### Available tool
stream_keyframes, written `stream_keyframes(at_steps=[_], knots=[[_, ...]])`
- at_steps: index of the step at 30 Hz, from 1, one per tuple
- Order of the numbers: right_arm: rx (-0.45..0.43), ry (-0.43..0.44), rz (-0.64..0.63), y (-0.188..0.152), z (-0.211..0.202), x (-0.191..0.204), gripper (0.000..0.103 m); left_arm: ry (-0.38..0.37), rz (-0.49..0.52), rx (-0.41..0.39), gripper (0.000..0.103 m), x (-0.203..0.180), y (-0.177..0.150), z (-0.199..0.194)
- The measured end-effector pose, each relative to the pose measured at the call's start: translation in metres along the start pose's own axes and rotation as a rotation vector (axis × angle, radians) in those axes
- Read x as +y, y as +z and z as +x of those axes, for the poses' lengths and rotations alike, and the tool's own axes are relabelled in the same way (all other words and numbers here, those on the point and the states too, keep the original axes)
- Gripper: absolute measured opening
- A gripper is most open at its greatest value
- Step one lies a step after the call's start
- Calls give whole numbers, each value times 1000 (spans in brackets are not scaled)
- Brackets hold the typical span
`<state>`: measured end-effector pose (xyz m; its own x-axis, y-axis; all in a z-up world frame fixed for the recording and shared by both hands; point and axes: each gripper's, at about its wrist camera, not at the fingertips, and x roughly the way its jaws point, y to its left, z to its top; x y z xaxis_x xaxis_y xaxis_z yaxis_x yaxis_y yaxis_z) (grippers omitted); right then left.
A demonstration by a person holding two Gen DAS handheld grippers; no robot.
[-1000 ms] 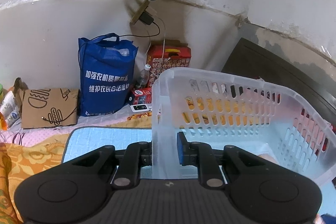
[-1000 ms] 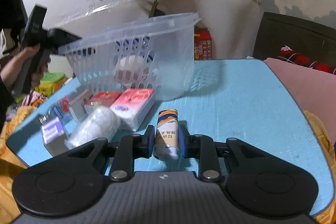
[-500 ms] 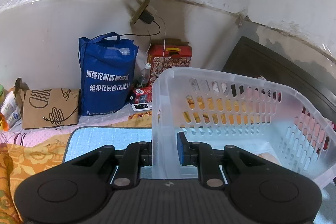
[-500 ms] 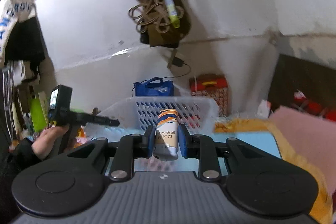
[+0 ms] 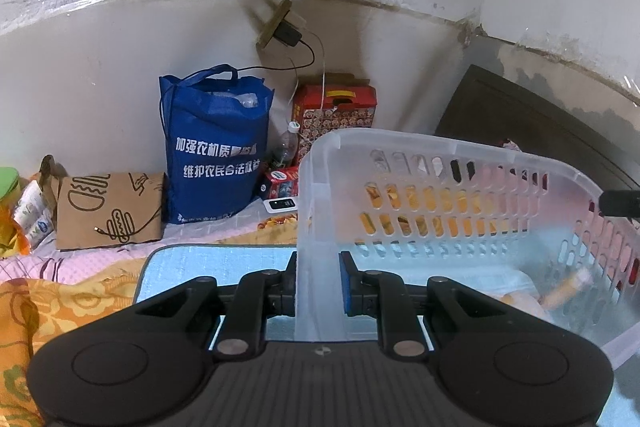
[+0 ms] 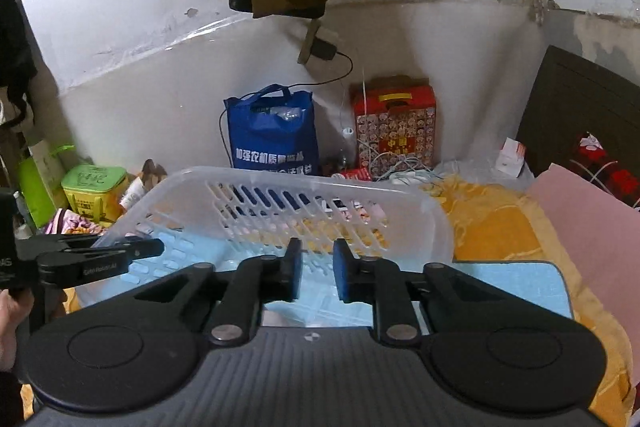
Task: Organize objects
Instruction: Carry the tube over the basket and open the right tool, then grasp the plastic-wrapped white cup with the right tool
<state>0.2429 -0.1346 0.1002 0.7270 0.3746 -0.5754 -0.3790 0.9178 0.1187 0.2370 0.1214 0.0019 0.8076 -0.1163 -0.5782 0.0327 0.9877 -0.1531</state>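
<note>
The left gripper (image 5: 318,283) pinched the near corner wall of a clear plastic basket (image 5: 440,163) (tilted above a blue mat (image 5: 180,267)). An orange tube (image 5: 566,291) lay blurred inside. The right gripper (image 6: 314,269) hung above the basket, its jaws just opened, nothing between them.

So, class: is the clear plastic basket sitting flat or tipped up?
Tipped: the left tongs pinch the basket wall, its rim slanting above the blue mat.
</note>
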Motion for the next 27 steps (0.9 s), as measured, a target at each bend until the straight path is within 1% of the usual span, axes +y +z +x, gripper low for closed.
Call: stream_keyframes(at_steps=[2,3,4,5,6,7,9,11,13,17,19,22,26,27], knots=[[2,-11,-20,0,2,3,39,-2,-1,2,21,0,0,0],[3,-19,-28,1,2,3,45,1,-1,2,21,0,0,0],[-3,-21,-30,0,-1,4,57,3,0,2,21,-1,0,0],[-16,-15,-26,-1,-5,3,65,2,-1,2,21,-1,0,0],[-32,-10,-20,-3,-10,2,81,1,-3,2,21,-1,0,0],[-47,-6,-12,-6,-15,1,89,1,-4,4,21,-2,0,0],[-77,-6,1,-13,-28,-1,90,6,-2,4,21,-2,0,0],[-84,3,14,-18,-37,-3,91,2,-7,6,21,-1,0,0],[-108,-6,35,-27,-50,-5,103,2,-8,7,21,-1,1,-1],[-165,-33,50,-54,-76,-5,103,3,-7,6,21,-1,0,-1],[-187,-56,52,-74,-85,-1,103,3,-9,8,21,-1,0,-1],[-167,-61,63,-103,-85,6,103,4,-10,9,21,-1,1,-1],[-79,-30,93,-141,-73,18,103,8,-8,8,21,0,0,-1],[-68,-22,99,-151,-71,21,103,9,-3,7,21,0,0,-2]])
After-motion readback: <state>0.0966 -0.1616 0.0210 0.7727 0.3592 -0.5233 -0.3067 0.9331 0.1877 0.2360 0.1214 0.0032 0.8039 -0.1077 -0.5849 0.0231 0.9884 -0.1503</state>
